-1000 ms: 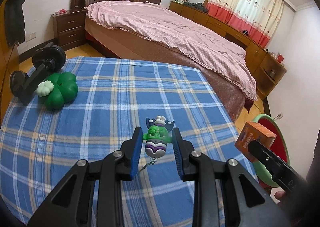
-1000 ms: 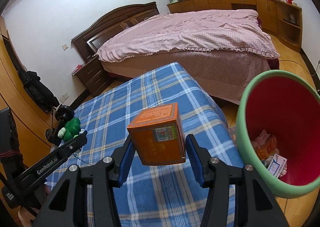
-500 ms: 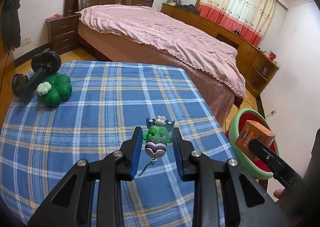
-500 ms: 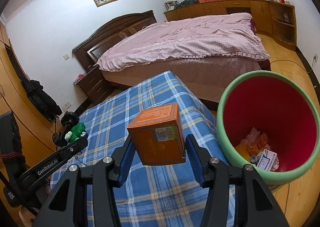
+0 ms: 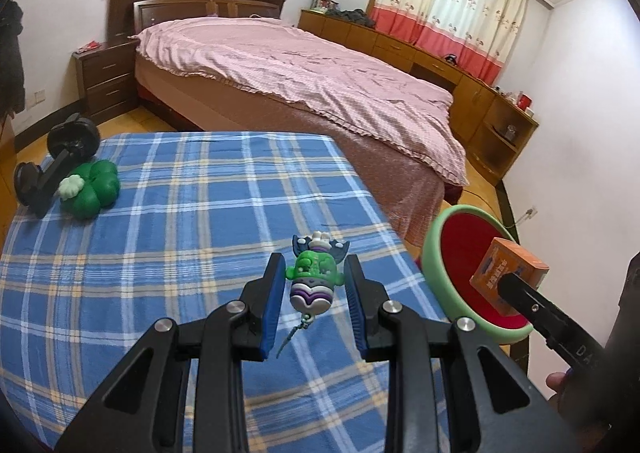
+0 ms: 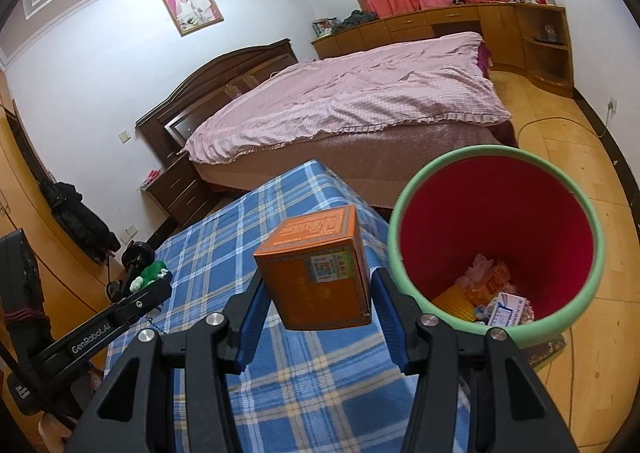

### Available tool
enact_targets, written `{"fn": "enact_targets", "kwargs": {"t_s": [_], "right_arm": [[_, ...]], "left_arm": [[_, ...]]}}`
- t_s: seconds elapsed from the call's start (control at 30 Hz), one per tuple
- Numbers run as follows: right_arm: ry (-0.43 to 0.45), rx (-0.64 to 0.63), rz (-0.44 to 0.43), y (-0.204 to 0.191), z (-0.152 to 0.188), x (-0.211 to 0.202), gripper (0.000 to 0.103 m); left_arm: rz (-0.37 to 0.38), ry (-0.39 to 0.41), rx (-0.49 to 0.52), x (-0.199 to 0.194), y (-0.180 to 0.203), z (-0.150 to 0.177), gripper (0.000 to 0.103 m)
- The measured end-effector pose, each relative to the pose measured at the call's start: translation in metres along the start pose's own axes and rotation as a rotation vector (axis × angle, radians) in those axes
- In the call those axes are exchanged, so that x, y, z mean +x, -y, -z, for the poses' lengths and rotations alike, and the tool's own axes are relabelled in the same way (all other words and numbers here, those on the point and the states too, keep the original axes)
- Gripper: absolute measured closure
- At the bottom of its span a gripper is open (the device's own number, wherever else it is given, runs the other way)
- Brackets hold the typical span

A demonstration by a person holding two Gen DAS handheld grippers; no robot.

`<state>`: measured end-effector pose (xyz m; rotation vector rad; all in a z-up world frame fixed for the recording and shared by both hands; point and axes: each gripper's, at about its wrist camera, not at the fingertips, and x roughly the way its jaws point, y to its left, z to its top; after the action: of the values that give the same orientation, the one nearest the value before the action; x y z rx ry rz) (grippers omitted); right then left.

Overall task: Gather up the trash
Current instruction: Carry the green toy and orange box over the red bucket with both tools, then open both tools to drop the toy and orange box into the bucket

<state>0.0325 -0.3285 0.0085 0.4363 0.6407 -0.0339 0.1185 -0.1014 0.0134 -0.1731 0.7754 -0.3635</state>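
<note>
My left gripper (image 5: 314, 260) is shut on a small green and purple toy figure (image 5: 314, 279) with a cord hanging below it, held above the blue plaid tablecloth (image 5: 160, 253). My right gripper (image 6: 319, 282) is shut on an orange cardboard box (image 6: 316, 273), which hovers over the table's edge just left of the bin. The round bin (image 6: 496, 151) has a green rim and a red inside, stands on the floor beside the table, and holds several scraps (image 6: 492, 295). In the left wrist view the box (image 5: 508, 267) appears in front of the bin's mouth (image 5: 434, 253).
A green clover-shaped object (image 5: 92, 189) and a black dumbbell-like stand (image 5: 52, 169) lie at the table's far left. A bed with a pink cover (image 5: 300, 85) is beyond the table, with a nightstand (image 5: 106, 81) and wooden cabinets (image 5: 492, 125) along the walls. A hand (image 5: 556, 391) holds the right gripper.
Both grippers have moved right towards the bin, each keeping its object. The bin has come fully into the right wrist view and further into the left wrist view.
</note>
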Motion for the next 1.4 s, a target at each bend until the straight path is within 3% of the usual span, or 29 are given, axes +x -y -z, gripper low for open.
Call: {"fn": "enact_targets", "kwargs": {"t_s": [0.57, 1.0, 1.4], "right_arm": [[0.062, 0.117, 0.091, 0.066, 0.000, -0.033, 0.049], [0.074, 0.208, 0.183, 0.125, 0.001, -0.033, 0.049], [0.066, 0.246, 0.228, 0.156, 0.003, -0.023, 0.048]], "left_arm": [[0.108, -0.046, 0.151, 0.021, 0.079, 0.008, 0.073], [0.190, -0.118, 0.247, 0.074, 0.143, 0.022, 0.073], [0.222, -0.163, 0.306, 0.118, 0.169, 0.032, 0.073]]}}
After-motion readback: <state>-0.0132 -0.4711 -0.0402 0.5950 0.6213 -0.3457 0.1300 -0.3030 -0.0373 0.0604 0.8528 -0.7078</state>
